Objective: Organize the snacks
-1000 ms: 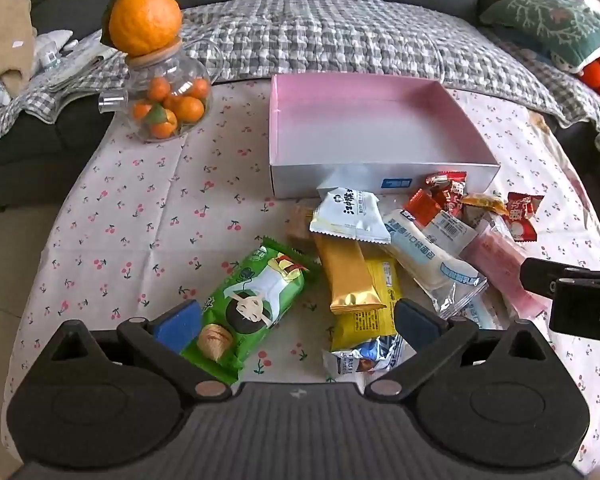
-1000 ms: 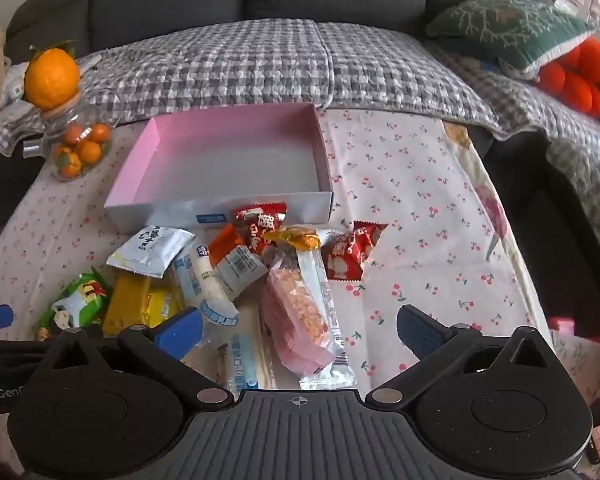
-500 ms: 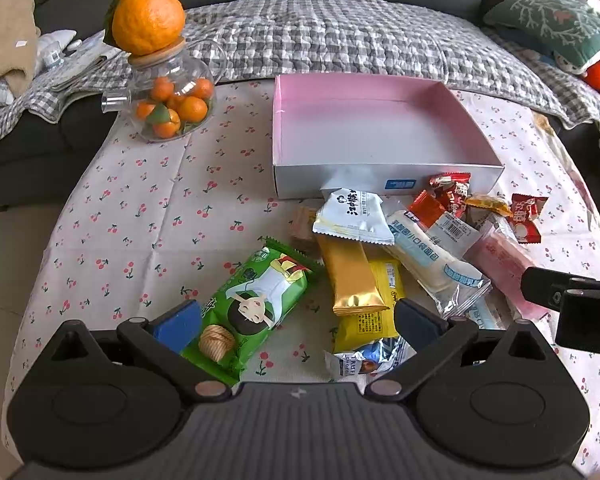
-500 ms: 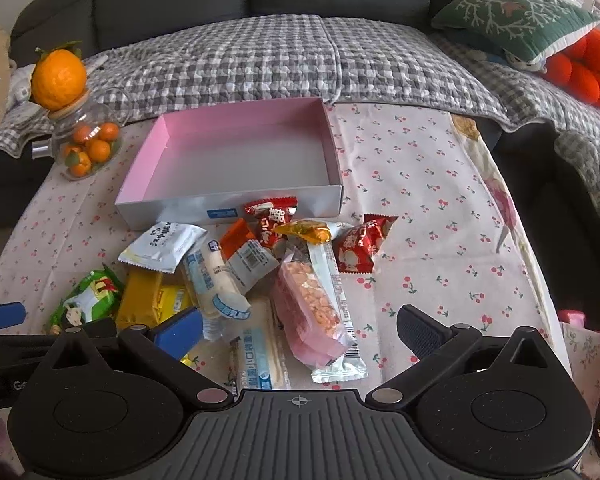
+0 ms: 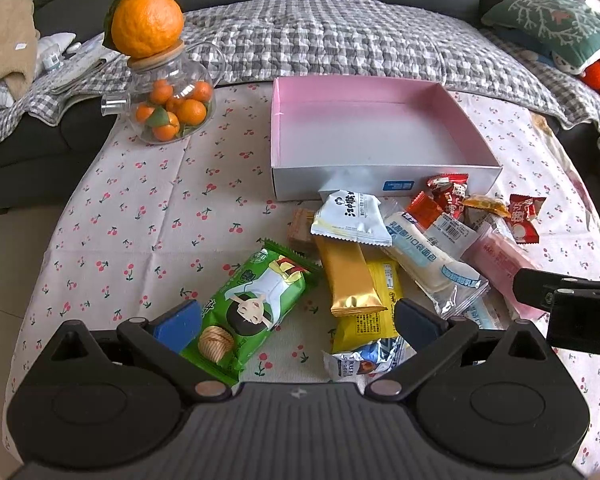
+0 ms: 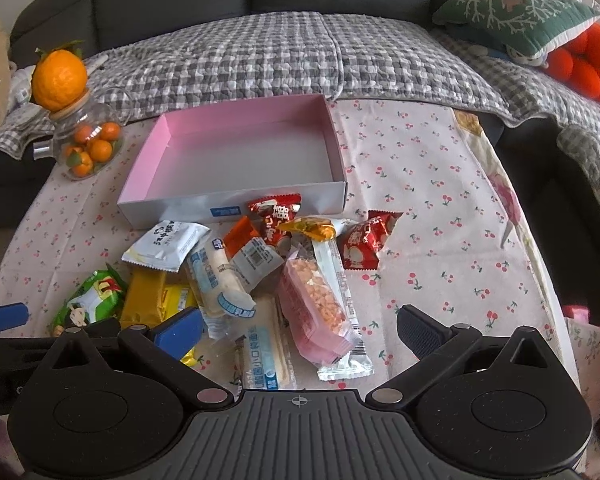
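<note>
Many crinkly foil and plastic snack packets [image 5: 396, 264] lie heaped on the cherry-print cloth of the counter [image 5: 148, 216], just in front of a shallow rectangular cardboard box [image 5: 380, 178] with pink inner walls. A glossy green packet [image 5: 256, 304] lies at the heap's left edge. The left hand-held gripper [image 5: 296, 322] hovers low over the near packets, spread wide, holding nothing. The right hand-held gripper [image 6: 298, 326] hovers likewise, wide apart and bare, over a pink packet [image 6: 316, 312].
</note>
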